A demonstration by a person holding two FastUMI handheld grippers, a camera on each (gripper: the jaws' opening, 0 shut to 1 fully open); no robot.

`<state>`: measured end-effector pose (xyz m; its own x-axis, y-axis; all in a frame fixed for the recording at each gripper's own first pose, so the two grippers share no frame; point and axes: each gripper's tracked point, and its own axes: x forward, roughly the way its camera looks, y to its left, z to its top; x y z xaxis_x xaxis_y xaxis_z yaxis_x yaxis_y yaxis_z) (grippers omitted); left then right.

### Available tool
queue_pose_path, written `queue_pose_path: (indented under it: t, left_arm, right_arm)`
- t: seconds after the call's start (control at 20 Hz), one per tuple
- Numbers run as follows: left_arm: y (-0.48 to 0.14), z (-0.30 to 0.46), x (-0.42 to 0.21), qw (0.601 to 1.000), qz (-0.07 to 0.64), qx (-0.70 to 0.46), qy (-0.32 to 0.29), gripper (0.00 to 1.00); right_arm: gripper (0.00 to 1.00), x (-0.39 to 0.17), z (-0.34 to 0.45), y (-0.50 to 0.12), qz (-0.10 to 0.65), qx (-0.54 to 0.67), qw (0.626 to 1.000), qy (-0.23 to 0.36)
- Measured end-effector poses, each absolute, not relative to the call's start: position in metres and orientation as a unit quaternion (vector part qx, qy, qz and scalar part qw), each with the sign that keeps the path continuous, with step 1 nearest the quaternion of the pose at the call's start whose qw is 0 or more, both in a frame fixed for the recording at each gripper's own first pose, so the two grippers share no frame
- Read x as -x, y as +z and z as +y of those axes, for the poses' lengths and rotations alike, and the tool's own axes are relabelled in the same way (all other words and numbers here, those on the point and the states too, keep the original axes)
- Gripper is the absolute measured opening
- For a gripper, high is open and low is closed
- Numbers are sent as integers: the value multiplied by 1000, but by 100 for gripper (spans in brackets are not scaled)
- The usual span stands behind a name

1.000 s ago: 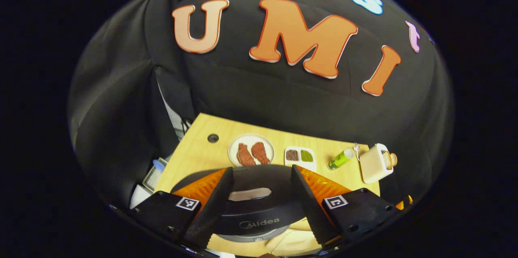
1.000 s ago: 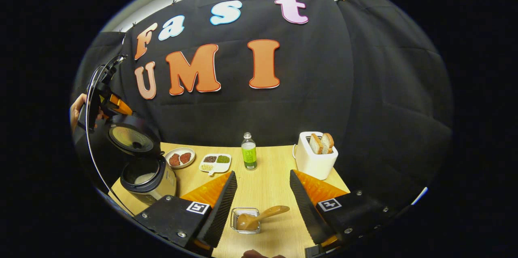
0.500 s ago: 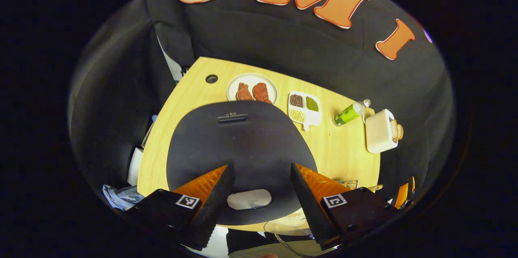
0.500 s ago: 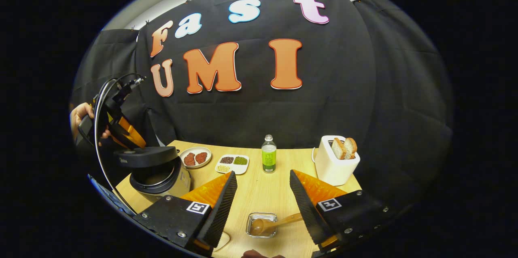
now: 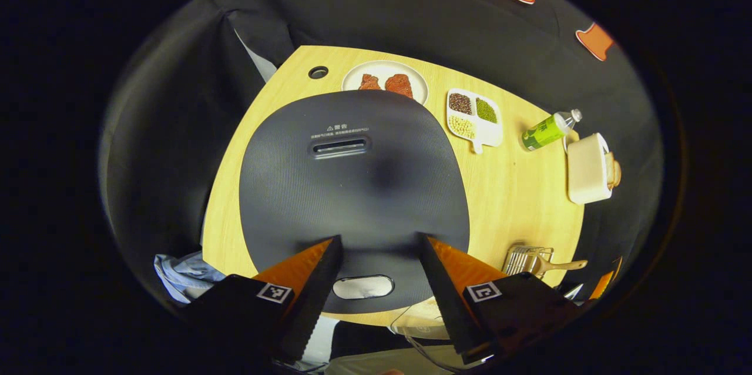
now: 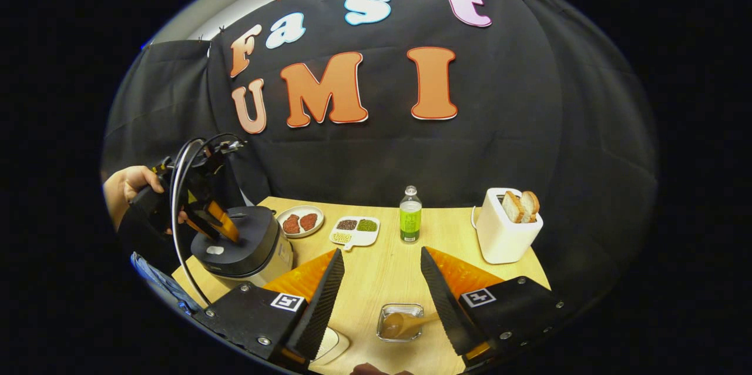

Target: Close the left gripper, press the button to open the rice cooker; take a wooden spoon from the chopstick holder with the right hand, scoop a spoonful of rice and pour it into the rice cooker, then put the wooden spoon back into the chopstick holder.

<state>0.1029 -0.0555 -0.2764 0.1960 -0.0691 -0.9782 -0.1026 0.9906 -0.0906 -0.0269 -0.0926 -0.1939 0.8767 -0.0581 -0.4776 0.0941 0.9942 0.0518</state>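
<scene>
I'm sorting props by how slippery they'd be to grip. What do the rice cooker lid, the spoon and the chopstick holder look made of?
Rice cooker lid: likely matte dark plastic, with fine ridged lines and little glare.
Spoon: looks like wood, warm brown and smooth.
Chopstick holder: seems to be thin shiny metal, its rim glinting silver; in the left gripper view it looks like wire.

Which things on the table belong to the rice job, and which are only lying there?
Belong to the job: rice cooker, lid down; wooden spoon in the chopstick holder; left gripper; right gripper.

Only lying there: plate of meat, divided tray, green bottle, toaster.
</scene>
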Motion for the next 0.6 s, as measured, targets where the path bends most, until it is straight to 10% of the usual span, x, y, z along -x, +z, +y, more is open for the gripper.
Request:
queue_pose_path:
  t: [0.6]
  left_arm:
    - [-258,-58,-100,864,499,60,40,88]
  right_arm:
    - [82,14,-73,-184,249,-16,968,-36]
